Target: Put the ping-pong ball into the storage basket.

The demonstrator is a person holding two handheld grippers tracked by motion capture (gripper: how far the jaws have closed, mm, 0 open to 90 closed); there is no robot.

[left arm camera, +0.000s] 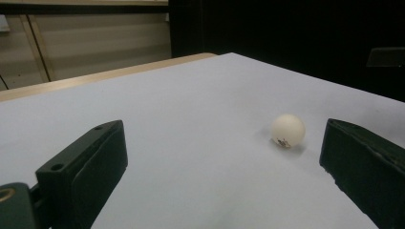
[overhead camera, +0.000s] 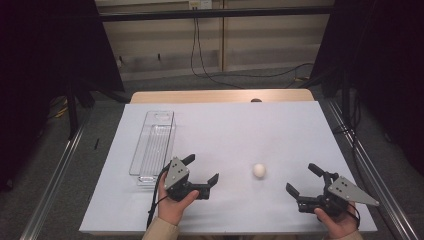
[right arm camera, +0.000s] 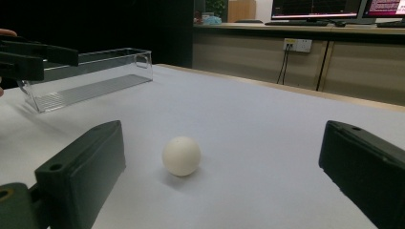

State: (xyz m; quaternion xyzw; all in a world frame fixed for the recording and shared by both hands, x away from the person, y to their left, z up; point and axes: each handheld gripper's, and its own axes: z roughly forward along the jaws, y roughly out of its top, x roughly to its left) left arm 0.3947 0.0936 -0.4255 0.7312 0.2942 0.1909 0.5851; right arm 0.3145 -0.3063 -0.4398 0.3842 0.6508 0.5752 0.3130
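In the high view, the left gripper (overhead camera: 202,169) sits low on the white table (overhead camera: 225,130), held from below by the person's left hand (overhead camera: 176,202). Its jaws stand wide apart and grip nothing. The ball (overhead camera: 259,170) lies on the table ahead of those jaws and off to their right, apart from them. The clear tray (overhead camera: 153,144) lies just beside this gripper on its left, reaching away from it toward the far edge of the table. The right gripper (overhead camera: 304,179) is held by the right hand (overhead camera: 337,222) near the table's front corner. Its jaws are also spread wide and hold nothing. The ball lies ahead of them and to their left, near but not touching.

In the left gripper view, the two black jaws rise far apart from the bottom corners with bare table between them. The ball (left arm camera: 287,130) rests on the table ahead, close to the inner side of the right jaw yet clear of it, with a small dark mark low on its side.

In the right gripper view, the jaws again stand wide apart. The ball (right arm camera: 181,156) sits on the table between them, a little ahead and nearer the left jaw, touching neither. The clear tray (right arm camera: 90,78) lies farther off to the upper left, and the other gripper (right arm camera: 28,59) shows just in front of it at the left edge.
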